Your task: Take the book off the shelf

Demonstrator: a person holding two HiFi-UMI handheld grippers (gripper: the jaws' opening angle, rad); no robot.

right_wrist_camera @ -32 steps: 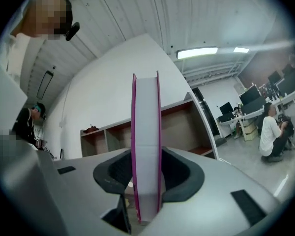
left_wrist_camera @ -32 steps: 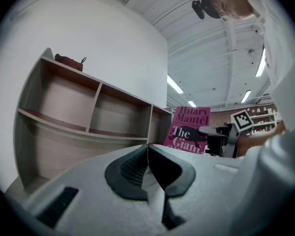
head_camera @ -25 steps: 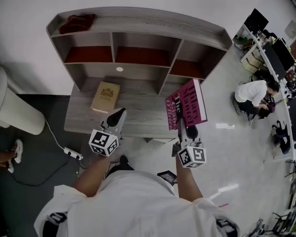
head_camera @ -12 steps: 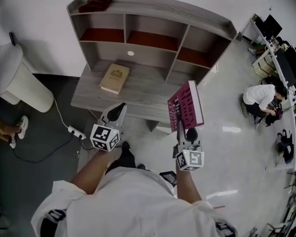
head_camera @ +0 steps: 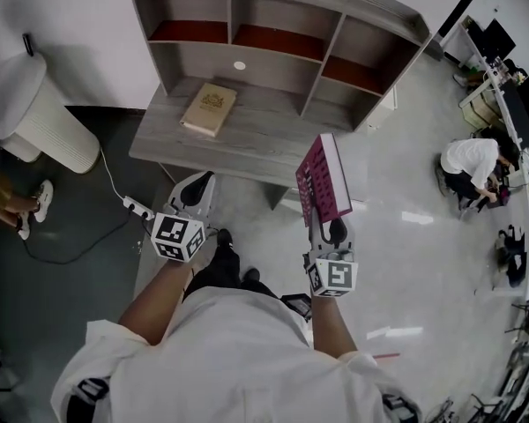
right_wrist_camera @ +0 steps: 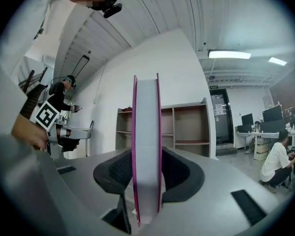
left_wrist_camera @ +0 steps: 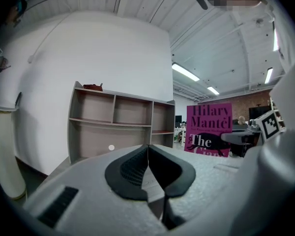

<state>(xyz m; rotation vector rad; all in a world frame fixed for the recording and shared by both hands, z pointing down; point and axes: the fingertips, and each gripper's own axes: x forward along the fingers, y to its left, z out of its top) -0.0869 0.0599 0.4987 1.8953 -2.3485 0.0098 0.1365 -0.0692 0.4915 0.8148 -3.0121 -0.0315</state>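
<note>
Right gripper [head_camera: 324, 229] clamping magenta Hilary Mantel book [head_camera: 326, 179] upright by lower edge, holding it off shelf unit [head_camera: 370, 11], over floor. Left gripper [head_camera: 200, 186] hovering empty, jaws pressed together. Tan book [head_camera: 208, 108] lying on desktop.

The shelf [head_camera: 335, 3] compartments stand open in front; a tan book [head_camera: 209, 108] (lying flat) occupies its desk's left part.

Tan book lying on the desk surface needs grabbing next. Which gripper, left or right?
Probably left. The left gripper is empty, jaws together, and sits on the tan book side in the head view. The right gripper is clamped on the magenta book, so it's busy.
</note>
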